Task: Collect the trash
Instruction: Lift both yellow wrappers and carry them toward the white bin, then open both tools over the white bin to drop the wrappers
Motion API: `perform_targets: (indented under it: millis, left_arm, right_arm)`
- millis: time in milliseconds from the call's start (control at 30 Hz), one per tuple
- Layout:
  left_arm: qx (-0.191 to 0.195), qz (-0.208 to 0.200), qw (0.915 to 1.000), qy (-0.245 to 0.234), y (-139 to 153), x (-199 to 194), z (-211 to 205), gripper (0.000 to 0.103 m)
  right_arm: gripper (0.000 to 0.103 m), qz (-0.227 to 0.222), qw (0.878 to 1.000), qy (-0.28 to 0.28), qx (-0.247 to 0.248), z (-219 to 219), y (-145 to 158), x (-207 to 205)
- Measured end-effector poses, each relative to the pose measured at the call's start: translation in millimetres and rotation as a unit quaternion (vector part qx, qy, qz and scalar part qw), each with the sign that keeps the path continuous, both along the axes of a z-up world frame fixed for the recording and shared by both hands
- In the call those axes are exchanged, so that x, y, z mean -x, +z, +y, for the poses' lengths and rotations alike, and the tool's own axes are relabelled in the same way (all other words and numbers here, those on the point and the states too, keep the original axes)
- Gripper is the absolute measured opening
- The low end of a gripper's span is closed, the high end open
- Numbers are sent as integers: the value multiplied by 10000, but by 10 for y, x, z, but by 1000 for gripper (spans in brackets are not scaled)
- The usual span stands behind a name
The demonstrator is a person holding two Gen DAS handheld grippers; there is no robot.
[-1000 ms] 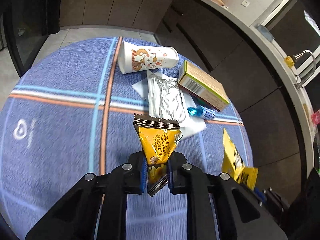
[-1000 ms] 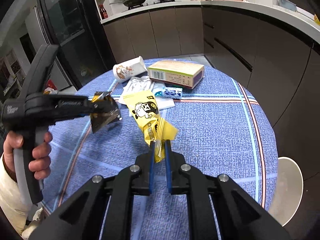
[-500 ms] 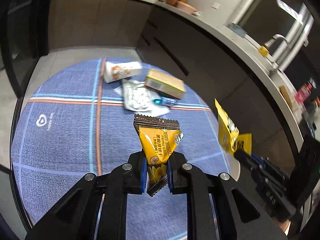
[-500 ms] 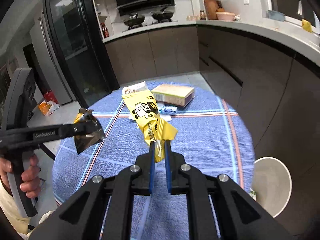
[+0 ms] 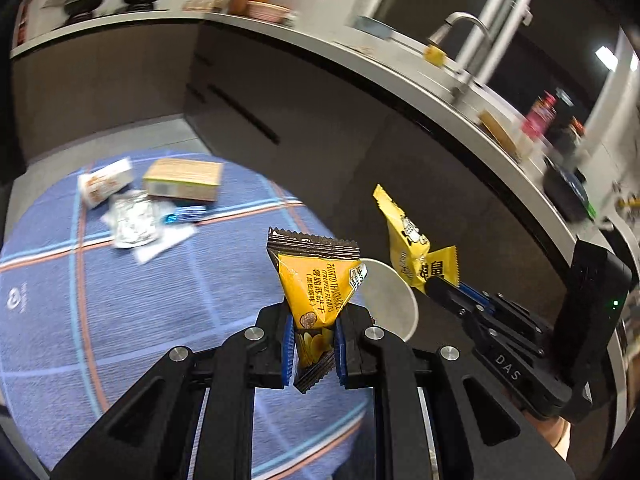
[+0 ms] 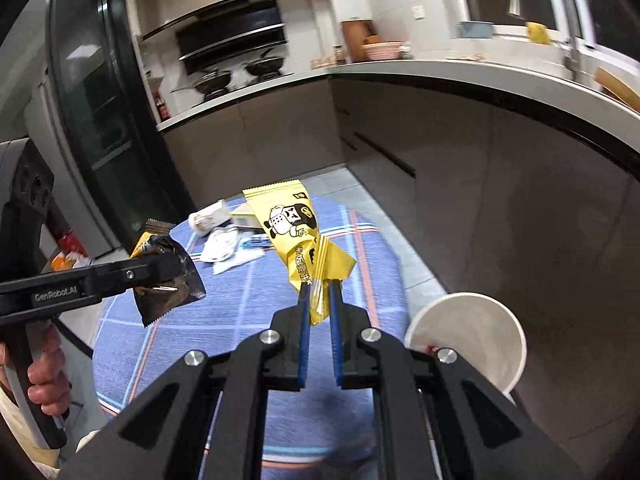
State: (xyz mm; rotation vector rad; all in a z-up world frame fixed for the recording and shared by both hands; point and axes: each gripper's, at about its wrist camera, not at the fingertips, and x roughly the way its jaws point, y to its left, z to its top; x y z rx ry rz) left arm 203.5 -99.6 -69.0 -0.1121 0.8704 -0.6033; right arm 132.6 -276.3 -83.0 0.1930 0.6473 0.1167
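Note:
My left gripper is shut on the bottom of a yellow and brown chip packet, held upright above the blue table's right edge. My right gripper is shut on a crumpled yellow snack wrapper, also lifted off the table. A white trash bin stands on the floor just right of the table, below and beyond both grippers; in the left wrist view the bin sits behind the packet. Each view shows the other gripper: the right gripper and the left gripper.
Still lying at the table's far side are a paper cup on its side, a cardboard box, a silver foil wrapper on white paper and a small blue wrapper. Dark kitchen cabinets curve close behind the bin.
Both grippers have risen and swung right, away from the table's middle, each keeping its wrapper. The white bin has come into view beside the table.

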Motion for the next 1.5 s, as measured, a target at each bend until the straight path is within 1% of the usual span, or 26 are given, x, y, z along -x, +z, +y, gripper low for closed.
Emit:
perform_targets:
  millis: [267, 433, 567, 633, 867, 1133, 1367, 1433, 1467, 1500]
  left_arm:
    - [-203, 42, 9974, -686, -140, 1, -745, 14]
    - [-305, 99, 9944, -1009, -243, -2, -1148, 14]
    - [-451, 138, 9914, -1219, -382, -41, -1449, 14]
    - [-528, 229, 9899, -1297, -495, -86, -1601, 14]
    - [-923, 456, 9833, -1500, -935, -255, -2062, 14]
    - [-1271, 720, 9775, -1520, -1346, -459, -2360, 15]
    - [-1411, 788, 9762, -1448, -1563, -588, -2478, 16]
    - [-1453, 781, 9756, -1449, -1605, -620, -2516, 20]
    - [-1469, 771, 9755, -1442, -1625, -640, -2536, 21]
    - [-1479, 753, 9756, -1437, -1634, -652, -2551, 24]
  right_arm:
    - [10, 127, 9979, -610, -181, -573, -209, 205]
    - [10, 239, 9952, -904, -278, -858, -347, 304]
    - [10, 377, 9924, -1118, -358, -1073, -504, 313]
    - [10, 458, 9903, -1244, -422, -1198, -613, 320]
    - [10, 819, 9836, -1485, -607, -1456, -1024, 245]
    - [11, 1115, 9782, -1584, -747, -1628, -1378, 2]
    - [12, 1259, 9770, -1548, -752, -1746, -1604, -203]
    - [12, 1295, 9771, -1510, -753, -1785, -1669, -236]
    - [14, 1321, 9770, -1499, -743, -1798, -1702, -260]
    - [17, 1349, 9773, -1465, -720, -1811, -1748, -289]
